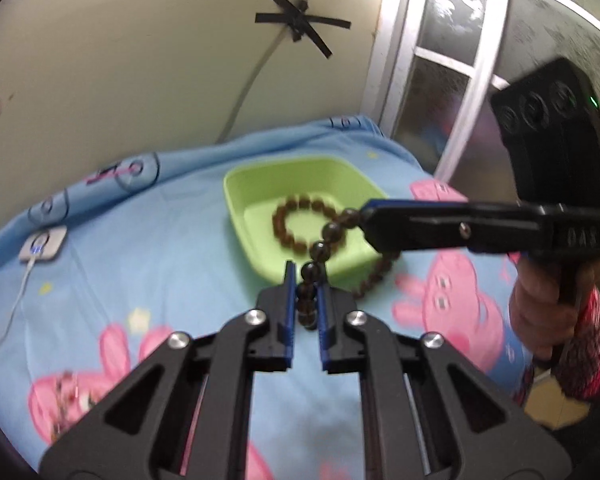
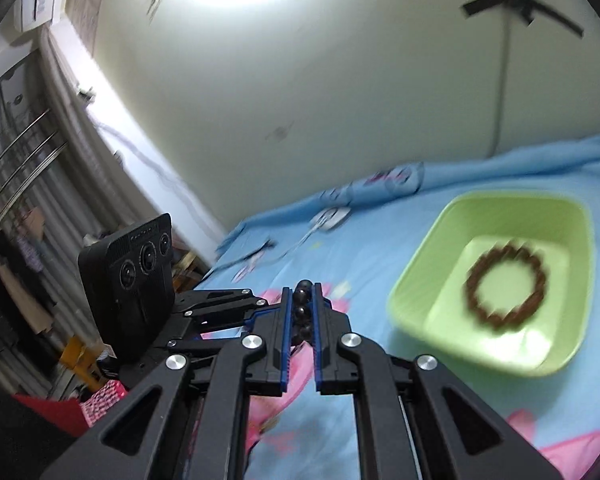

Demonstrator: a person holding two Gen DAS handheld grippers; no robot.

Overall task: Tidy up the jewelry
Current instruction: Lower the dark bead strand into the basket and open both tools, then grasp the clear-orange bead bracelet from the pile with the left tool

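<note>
Both hand-held grippers are clamped on one dark bead bracelet (image 1: 320, 248), pulled into a line between them. The left hand-held gripper (image 1: 305, 280) pinches its near end, the right hand-held gripper (image 1: 366, 216) the far end, which is closer to the green tray (image 1: 236, 184) on the bed. Glossy, round beads; a brown bracelet (image 1: 300, 224) already sits inside.

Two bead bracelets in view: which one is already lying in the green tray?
The brown bead bracelet of small, rough beads lies flat as a ring in the green tray. The dark bead bracelet, with larger glossy beads, hangs stretched between both hand-held grippers.
</note>
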